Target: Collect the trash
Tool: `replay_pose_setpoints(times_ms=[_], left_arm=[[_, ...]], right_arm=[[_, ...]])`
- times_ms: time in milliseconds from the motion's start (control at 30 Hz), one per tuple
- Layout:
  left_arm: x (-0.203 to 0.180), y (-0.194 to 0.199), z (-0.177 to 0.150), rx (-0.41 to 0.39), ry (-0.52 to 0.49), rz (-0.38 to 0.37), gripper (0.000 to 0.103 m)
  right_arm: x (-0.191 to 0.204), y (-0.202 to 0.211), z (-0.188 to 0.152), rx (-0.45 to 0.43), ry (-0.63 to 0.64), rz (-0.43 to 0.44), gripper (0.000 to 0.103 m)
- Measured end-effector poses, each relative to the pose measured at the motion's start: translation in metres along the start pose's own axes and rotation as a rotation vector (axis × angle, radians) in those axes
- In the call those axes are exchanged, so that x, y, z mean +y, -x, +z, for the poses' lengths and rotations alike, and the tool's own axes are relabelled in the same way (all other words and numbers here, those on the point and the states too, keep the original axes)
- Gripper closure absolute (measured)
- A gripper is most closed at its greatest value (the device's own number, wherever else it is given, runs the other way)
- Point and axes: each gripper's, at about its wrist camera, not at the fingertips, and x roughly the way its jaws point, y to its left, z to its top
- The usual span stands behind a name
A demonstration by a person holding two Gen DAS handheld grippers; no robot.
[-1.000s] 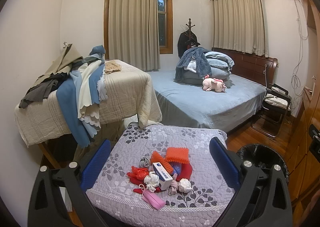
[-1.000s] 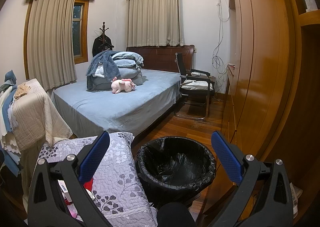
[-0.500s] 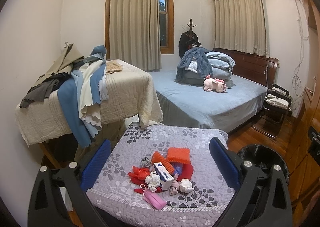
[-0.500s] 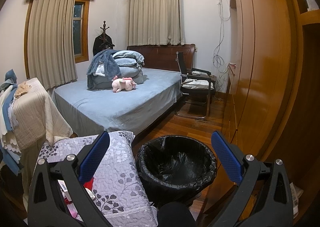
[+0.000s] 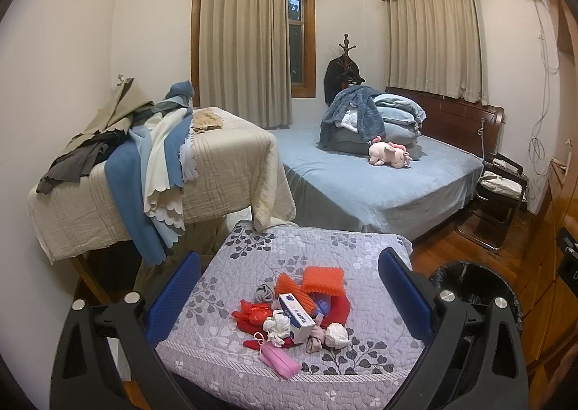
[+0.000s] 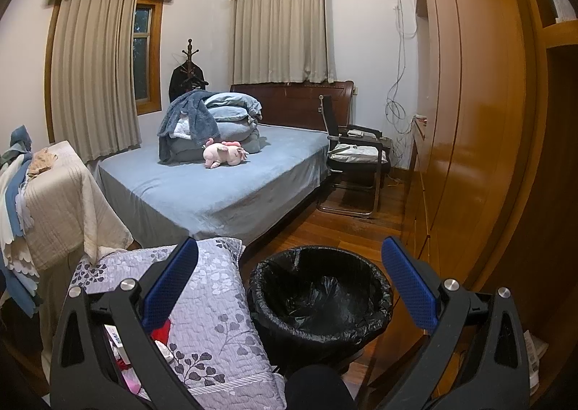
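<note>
A: Where does the trash lie?

B: It sits in a heap on the grey quilted cushion with a leaf print point(image 5: 253, 258): orange ridged foam pieces point(image 5: 322, 277), a white and blue cardboard box point(image 5: 296, 316), crumpled white tissue wads point(image 5: 337, 334), a red crinkled plastic bag point(image 5: 253, 313) and a pink face mask point(image 5: 279, 360) nearest the front edge.

A: And the bin?

B: The round bin lined with a black plastic bag point(image 6: 319, 292) stands on the wooden floor just beside the cushion's right side. It looks empty, so I judge that collecting has not begun.

A: The tools?

B: The left gripper point(image 5: 289, 296) hangs above the heap, jaws spread wide with nothing between them. The right gripper point(image 6: 289, 287) faces the bin, jaws also spread and empty.

A: How should the first pick go?

B: I would take a loose outer piece, the mask or a tissue wad, rather than dig into the middle. Lower the left fingers astride one piece only and close gently, since the soft quilt may bunch up with it. Lift clear before swinging to the bin.
</note>
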Motion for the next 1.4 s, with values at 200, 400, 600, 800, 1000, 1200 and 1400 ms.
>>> replay_pose_setpoints(times_ms=[200, 400, 600, 800, 1000, 1200, 1400], left_arm=[[0.002, -0.001, 0.0, 0.007, 0.004, -0.004, 0.006], [0.016, -0.016, -0.015, 0.055, 0.01, 0.009, 0.006], [0.029, -0.055, -0.051, 0.217, -0.034, 0.022, 0.006], [0.053, -0.105, -0.089, 0.383, 0.009, 0.031, 0.006], [0.067, -0.136, -0.11, 0.442, 0.018, 0.035, 0.006], [0.071, -0.171, -0.125, 0.489, 0.009, 0.008, 0.006], [0.077, -0.206, -0.151, 0.533, 0.017, 0.014, 0.006]], right_arm=[[0.002, 0.0, -0.001, 0.002, 0.001, 0.001, 0.004], [0.016, -0.008, -0.008, 0.033, 0.04, 0.025, 0.004], [0.05, -0.036, -0.03, 0.147, 0.123, 0.111, 0.004], [0.09, -0.069, -0.06, 0.269, 0.195, 0.229, 0.005], [0.126, -0.103, -0.095, 0.386, 0.256, 0.32, 0.012], [0.154, -0.138, -0.132, 0.519, 0.279, 0.423, 0.037], [0.18, -0.167, -0.168, 0.604, 0.302, 0.488, 0.052]])
